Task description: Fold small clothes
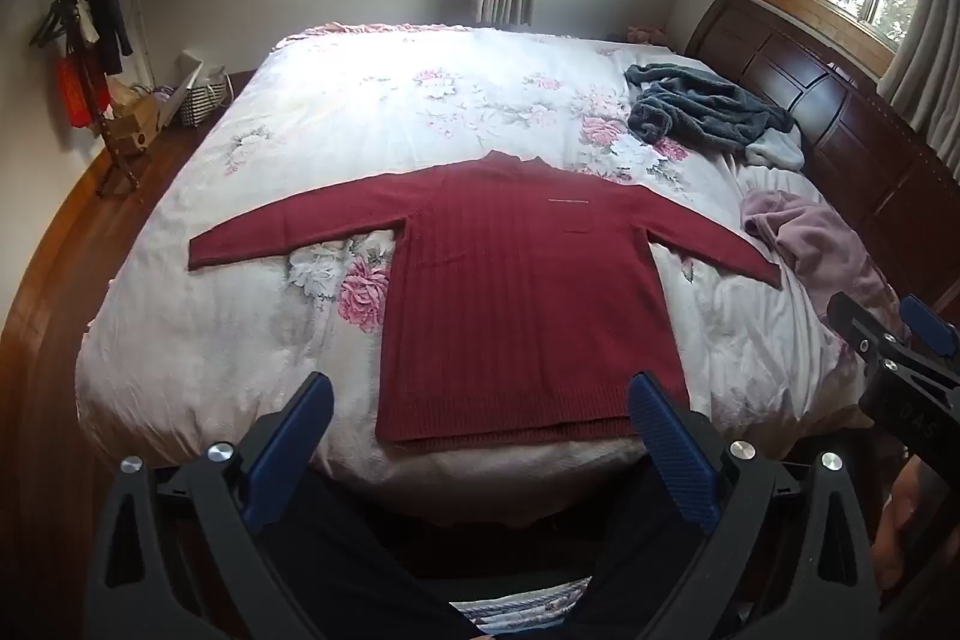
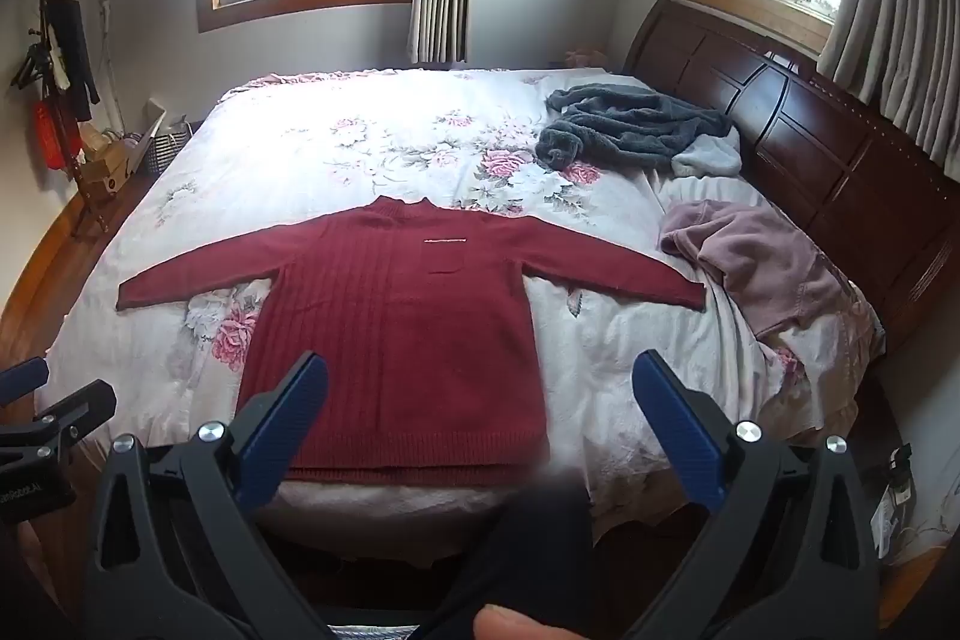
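1. Sweater position: dark red knit sweater (image 1: 528, 304) lies flat on the floral duvet (image 1: 252, 328), hem at the near bed edge, collar away from me, both sleeves spread out to the sides. No fold made yet, as far as I can judge.
2. Handling estimate: soft ribbed knit, probably light but limp; it should drape and stretch when lifted, and cling a little to the duvet. Not fragile.
3. Grip plan: I would pinch the left cuff (image 1: 201, 253) and right cuff (image 2: 690, 293), or the shoulders, taking both layers, and fold the sleeves across the body first.
4. Left gripper (image 1: 480, 436): held above the near bed edge, pointing toward the hem, jaws spread wide, nothing between them.
5. Right gripper (image 2: 480, 421): level with the left and just beside it, aimed at the sweater's lower right part, jaws likewise wide and empty.
6. Other items: grey fleece garment (image 2: 630, 124) and mauve garment (image 2: 756, 256) are bunched near the headboard (image 2: 828, 148), well apart from the sweater body; the mauve one sits near the right cuff.
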{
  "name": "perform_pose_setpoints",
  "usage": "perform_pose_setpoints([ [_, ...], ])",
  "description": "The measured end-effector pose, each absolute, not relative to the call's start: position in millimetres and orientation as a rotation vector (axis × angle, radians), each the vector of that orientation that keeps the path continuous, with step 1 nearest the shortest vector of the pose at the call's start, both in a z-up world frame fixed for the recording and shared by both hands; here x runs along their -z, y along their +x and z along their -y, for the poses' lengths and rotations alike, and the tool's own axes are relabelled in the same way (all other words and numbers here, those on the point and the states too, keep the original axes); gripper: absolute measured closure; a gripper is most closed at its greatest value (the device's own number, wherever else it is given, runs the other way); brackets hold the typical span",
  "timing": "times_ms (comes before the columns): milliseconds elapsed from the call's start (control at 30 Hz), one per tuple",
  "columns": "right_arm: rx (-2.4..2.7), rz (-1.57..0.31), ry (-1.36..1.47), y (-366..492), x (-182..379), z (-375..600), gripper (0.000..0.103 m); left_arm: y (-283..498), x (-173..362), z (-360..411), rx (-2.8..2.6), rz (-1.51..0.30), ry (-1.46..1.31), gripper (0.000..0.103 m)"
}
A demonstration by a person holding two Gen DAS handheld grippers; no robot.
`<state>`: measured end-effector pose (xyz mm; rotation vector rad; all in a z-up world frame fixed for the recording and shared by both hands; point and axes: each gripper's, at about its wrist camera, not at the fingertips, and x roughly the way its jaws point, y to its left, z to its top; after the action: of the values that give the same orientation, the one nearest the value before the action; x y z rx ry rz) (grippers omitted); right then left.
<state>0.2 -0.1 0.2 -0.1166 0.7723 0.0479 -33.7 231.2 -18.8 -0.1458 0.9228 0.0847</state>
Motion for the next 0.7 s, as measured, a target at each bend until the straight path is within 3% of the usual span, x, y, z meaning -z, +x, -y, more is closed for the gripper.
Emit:
perform_pose_setpoints([
  [700,-0.052,-0.759,-0.114,2.1,-2.8,2.0,0.003,-37.1,15.1,-232.8,-0.097,-0.901,-0.142,0.004],
])
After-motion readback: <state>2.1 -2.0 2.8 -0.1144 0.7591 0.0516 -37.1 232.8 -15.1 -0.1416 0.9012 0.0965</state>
